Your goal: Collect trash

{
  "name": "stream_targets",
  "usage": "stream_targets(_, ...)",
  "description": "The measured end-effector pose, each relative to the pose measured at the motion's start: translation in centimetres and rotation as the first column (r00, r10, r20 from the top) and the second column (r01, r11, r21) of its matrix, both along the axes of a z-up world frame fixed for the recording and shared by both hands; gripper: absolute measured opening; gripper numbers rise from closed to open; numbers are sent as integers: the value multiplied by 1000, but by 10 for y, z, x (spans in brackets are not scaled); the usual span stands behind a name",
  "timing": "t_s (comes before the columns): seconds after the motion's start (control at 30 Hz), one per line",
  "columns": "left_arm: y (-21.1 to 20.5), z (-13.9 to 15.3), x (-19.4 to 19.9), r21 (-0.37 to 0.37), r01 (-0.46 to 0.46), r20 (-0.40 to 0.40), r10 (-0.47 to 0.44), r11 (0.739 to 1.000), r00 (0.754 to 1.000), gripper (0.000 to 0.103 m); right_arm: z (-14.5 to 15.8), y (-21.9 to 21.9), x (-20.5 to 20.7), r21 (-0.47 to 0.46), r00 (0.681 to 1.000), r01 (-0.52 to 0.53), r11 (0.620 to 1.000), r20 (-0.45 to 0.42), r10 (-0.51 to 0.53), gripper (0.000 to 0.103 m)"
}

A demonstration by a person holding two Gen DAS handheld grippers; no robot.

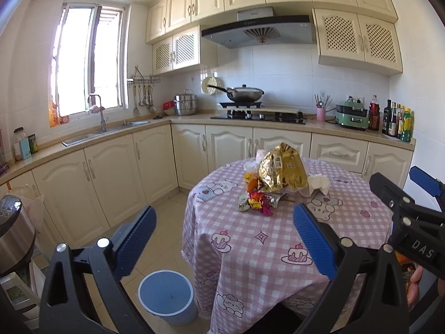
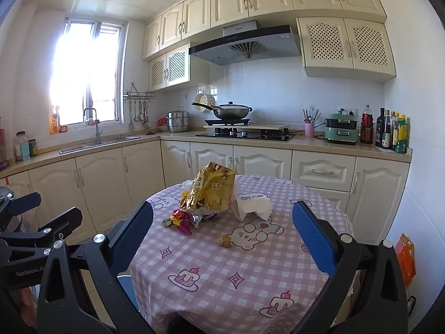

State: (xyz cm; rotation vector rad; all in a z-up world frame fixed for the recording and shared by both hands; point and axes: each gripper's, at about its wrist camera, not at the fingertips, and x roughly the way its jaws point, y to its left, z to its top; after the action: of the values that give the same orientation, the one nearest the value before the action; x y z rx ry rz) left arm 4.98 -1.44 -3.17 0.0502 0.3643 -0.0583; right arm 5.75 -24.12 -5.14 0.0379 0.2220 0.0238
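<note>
The crumpled gold foil snack bag (image 2: 211, 188) hides the back of the trash pile on the round desk under its pink checked cloth (image 2: 250, 264). Behind that bag, a clear plastic wrapper (image 1: 254, 161) barely shows. The small wrappers (image 2: 182, 218) in front of the bag are too tangled to count. Left of the desk, the round blue bin (image 2: 125, 281) is mostly hidden behind the cloth's edge in the right wrist view.

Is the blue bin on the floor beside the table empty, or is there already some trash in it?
Empty: the left wrist view looks down into the blue bin and shows only its bare bottom.
</note>
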Motion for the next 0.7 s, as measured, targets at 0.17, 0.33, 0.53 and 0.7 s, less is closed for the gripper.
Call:
stream_targets(0.17, 4, -21, 35, -17, 16, -83, -17, 1000, 996, 97, -17, -15, 32, 28, 997, 20, 999, -71, -18, 97)
stream_targets(0.33, 7, -40, 74, -66, 26, -159, -36, 997, 987, 97, -35, -28, 63, 34, 990, 63, 997, -126, -58, 97)
stream_targets(0.53, -22, -50, 129, -112, 122, -204, -143, 986, 968, 97, -48, -53, 101, 70, 975, 136, 988, -184, -121, 97)
stream_targets(0.7, -61, -52, 176, -105, 184, -224, -204, 977, 953, 96, -57, -70, 134, 83, 965, 174, 981, -215, -153, 97)
